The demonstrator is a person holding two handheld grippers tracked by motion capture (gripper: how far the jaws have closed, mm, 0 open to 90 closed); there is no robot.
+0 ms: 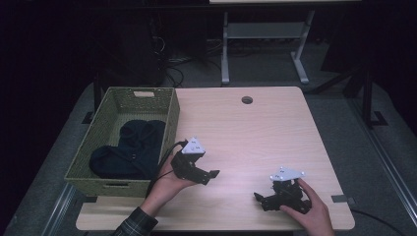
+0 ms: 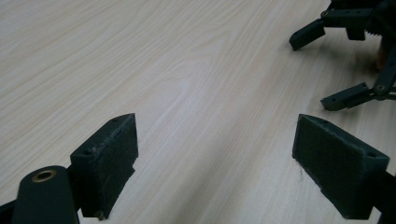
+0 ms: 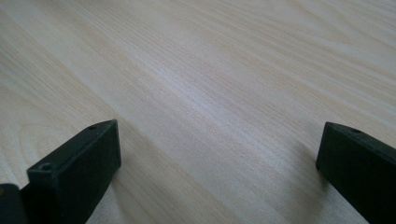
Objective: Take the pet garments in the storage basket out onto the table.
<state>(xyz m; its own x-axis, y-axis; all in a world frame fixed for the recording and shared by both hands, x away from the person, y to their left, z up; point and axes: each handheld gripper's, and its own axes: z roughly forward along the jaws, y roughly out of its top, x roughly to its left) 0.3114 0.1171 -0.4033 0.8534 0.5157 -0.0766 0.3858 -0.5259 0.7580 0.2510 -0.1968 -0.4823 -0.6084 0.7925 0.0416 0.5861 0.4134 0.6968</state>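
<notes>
The dark garment (image 1: 129, 150) lies inside the basket (image 1: 169, 129); beside the basket, both grippers, left (image 1: 209, 176) and right (image 1: 259, 200), rest with jaws spread, empty. Packing looks finished.

high view: above the near edge, looking forward and down on the whole pale wooden rectangular table (image 1: 255, 128) | left gripper view: close and low over the table's wood, facing the right gripper (image 2: 348, 56) | right gripper view: closer, grazing the bare wood | shared: the tabletop's near middle
</notes>
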